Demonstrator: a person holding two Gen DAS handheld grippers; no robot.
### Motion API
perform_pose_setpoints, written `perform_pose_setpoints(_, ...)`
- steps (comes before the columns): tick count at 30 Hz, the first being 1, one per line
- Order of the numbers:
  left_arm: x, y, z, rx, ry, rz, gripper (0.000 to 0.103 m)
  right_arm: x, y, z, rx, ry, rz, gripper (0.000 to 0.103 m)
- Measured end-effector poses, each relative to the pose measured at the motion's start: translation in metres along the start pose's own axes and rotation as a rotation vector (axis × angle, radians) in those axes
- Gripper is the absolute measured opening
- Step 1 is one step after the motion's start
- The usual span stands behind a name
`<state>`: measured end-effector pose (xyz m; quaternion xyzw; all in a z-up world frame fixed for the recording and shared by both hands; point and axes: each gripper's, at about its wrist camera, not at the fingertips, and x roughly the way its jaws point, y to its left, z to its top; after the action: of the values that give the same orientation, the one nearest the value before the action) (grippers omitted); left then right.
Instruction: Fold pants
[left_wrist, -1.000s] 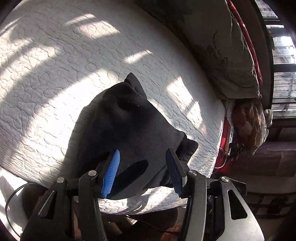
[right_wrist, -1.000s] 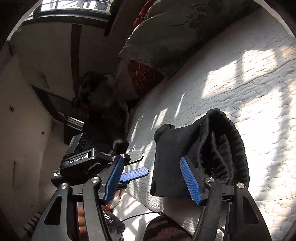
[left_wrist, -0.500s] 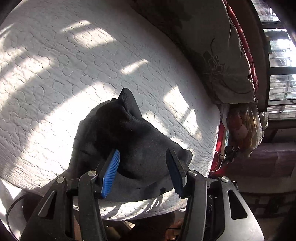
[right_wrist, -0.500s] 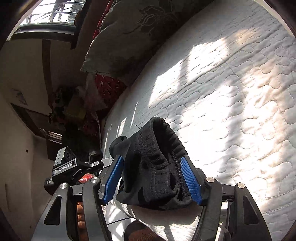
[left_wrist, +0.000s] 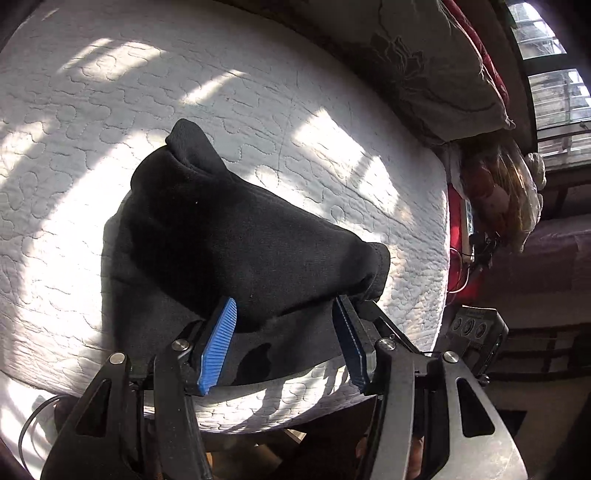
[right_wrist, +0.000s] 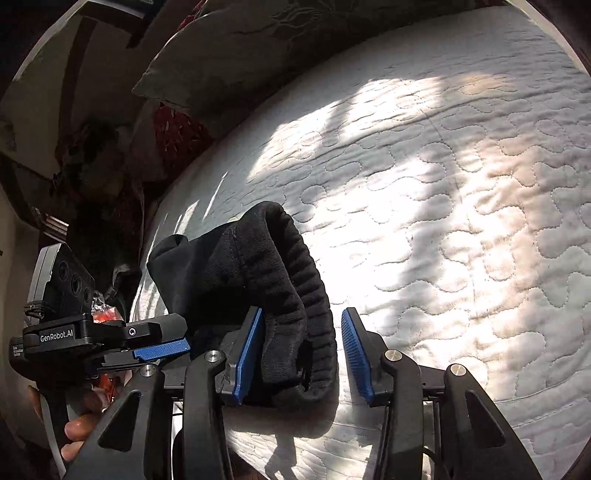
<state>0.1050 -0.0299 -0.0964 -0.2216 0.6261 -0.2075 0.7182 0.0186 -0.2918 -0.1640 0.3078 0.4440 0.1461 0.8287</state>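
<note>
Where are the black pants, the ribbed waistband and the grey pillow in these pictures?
black pants (left_wrist: 236, 240): left wrist view, on the middle of the bunched cloth.
ribbed waistband (right_wrist: 314, 295): right wrist view, on the elastic edge.
grey pillow (left_wrist: 424, 62): left wrist view, on its patterned face.

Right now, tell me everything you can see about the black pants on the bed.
The black pants look like soft knit fabric, bunched into a rough, uneven heap near the edge of the white quilted mattress, not flat or neatly folded. A ribbed elastic waistband curls along the side facing the right gripper, and one corner sticks up. Both grippers are open: the right one straddles the waistband, and the left gripper frames the near edge. Sunlight falls across them in patches.
</note>
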Motion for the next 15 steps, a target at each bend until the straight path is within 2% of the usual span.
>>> perform_pose_setpoints(4,-0.016,0.007,0.026,-0.041,-0.038,-0.024,0.052,-0.026,0.006,0.002,0.013,-0.076,0.093,0.048)
perform_pose_setpoints(6,-0.013,0.011,0.038,-0.067,-0.032,-0.037,0.053,-0.038,0.02,0.002,-0.029,-0.106,0.163,0.048)
perform_pose_setpoints(8,-0.003,0.016,0.048,-0.097,-0.017,-0.034,0.053,-0.038,0.035,-0.003,-0.087,-0.094,0.215,0.049)
perform_pose_setpoints(10,0.011,0.019,0.057,-0.121,0.003,-0.021,0.053,-0.029,0.042,-0.011,-0.123,-0.062,0.213,0.049)
perform_pose_setpoints(13,0.03,0.028,0.064,-0.156,0.054,-0.007,0.053,-0.004,0.036,-0.021,-0.118,0.008,0.138,0.047)
perform_pose_setpoints(15,0.024,0.031,0.064,-0.177,0.054,-0.036,0.053,0.003,0.029,-0.027,-0.1,0.036,0.137,0.048)
